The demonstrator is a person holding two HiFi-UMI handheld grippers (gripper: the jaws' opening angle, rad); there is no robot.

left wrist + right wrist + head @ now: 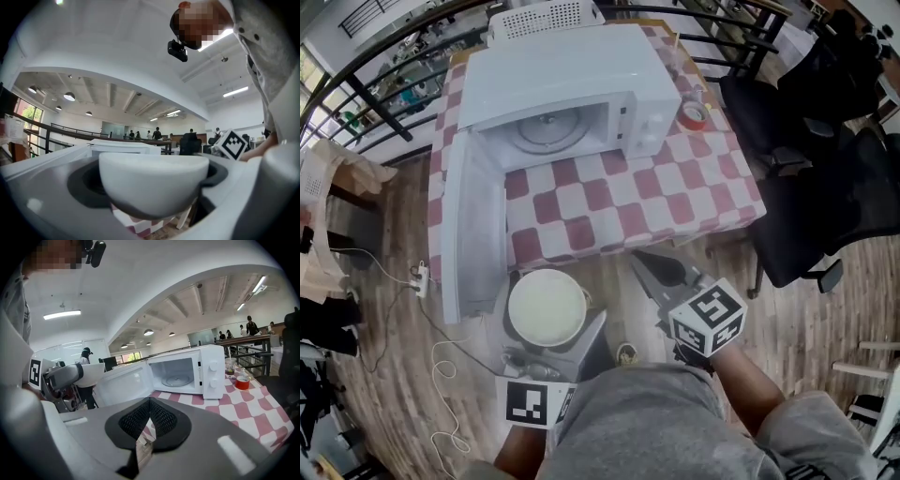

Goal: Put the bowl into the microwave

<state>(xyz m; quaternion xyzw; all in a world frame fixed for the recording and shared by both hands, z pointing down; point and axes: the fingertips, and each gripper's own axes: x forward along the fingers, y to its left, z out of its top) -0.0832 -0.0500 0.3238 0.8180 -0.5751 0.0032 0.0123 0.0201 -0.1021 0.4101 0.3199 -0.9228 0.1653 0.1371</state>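
Observation:
A white bowl is held off the table, in front of its near edge, with my left gripper shut on it; its pads press on both sides of the bowl. The white microwave stands on the checkered table with its door swung wide open to the left and the glass turntable showing. My right gripper is to the right of the bowl, shut and empty, pointing at the table edge. The right gripper view shows the microwave ahead and the bowl at left.
A red tape roll lies right of the microwave, with cups behind it. A white basket sits behind the microwave. Black office chairs stand to the right. A power strip and cable lie on the wooden floor at left.

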